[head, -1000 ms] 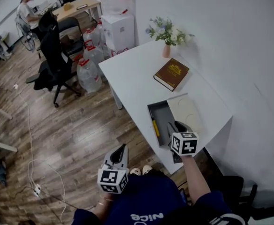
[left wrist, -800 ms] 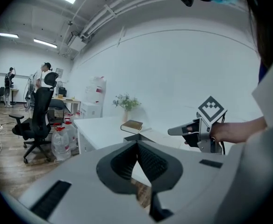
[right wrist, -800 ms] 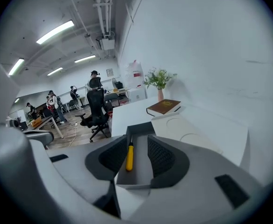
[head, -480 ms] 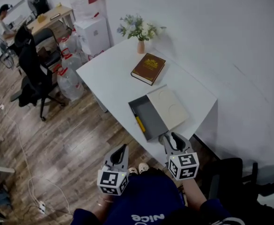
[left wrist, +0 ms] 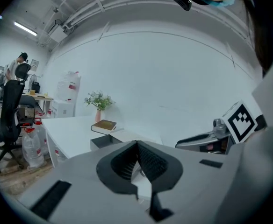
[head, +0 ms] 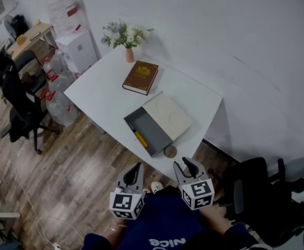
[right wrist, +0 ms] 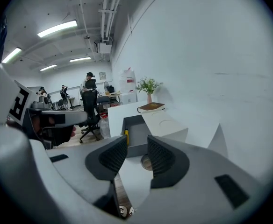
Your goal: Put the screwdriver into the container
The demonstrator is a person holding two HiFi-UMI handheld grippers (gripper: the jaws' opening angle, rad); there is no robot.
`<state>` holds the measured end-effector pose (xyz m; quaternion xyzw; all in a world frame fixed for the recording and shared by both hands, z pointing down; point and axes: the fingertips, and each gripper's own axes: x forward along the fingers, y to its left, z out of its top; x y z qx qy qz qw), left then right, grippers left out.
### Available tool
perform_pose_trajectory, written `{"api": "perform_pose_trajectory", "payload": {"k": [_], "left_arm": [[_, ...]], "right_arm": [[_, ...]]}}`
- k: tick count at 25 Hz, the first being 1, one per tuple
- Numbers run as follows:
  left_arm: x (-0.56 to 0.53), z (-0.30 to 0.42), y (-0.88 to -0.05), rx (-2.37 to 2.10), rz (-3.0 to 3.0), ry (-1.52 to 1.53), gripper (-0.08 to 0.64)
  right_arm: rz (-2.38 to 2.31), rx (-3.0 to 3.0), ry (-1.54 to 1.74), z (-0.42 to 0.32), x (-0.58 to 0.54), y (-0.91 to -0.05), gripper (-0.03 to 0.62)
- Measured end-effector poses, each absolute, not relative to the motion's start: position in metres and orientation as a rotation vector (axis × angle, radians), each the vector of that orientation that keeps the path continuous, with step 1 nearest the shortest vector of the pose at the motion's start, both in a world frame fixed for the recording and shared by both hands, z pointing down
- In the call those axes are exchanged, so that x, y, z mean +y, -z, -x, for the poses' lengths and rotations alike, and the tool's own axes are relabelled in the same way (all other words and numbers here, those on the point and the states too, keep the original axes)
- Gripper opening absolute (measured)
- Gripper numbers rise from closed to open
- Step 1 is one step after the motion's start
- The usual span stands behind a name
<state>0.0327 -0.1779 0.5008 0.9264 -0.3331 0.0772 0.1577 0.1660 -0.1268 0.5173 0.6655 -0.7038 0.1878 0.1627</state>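
**Screwdriver lies in the container; both grippers empty**

The right gripper (head: 185, 165) is held low in front of the person, short of the tabletop's near edge. Its jaws stand apart with nothing between them. Through the gap, the right gripper view looks along the tabletop (head: 102, 95) to the container. The left gripper (head: 137, 167) hangs beside it, over the wooden floor. Its jaws are closed tip to tip and grip nothing.

Just beyond the right gripper, a small round object (head: 169, 151) sits near the tabletop's edge, beside the container's near corner. I cannot tell what it is. The container (head: 153, 129) is a grey box, and a beige lid (head: 168, 116) covers its far half. The open near half shows the yellow-handled screwdriver (head: 140, 139) lying against the left wall.

Further along the tabletop are a brown book (head: 140, 77) and a vase of flowers (head: 124, 36).

As I judge it, the placing step is done: the screwdriver is inside and neither gripper touches anything. The task sentence asks for no further move. Only if the box had to be closed would a gripper need to reach the lid and slide it over the open half.
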Motion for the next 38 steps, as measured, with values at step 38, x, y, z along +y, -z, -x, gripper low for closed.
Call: {"api": "perform_pose_trajectory", "payload": {"k": [38], "left_arm": [[-0.170, -0.020, -0.498, -0.964, -2.690, -0.230, 0.017]], "right_arm": [[-1.884, -2.090, -0.336, -0.143, -0.135, -0.499, 0.021]]}}
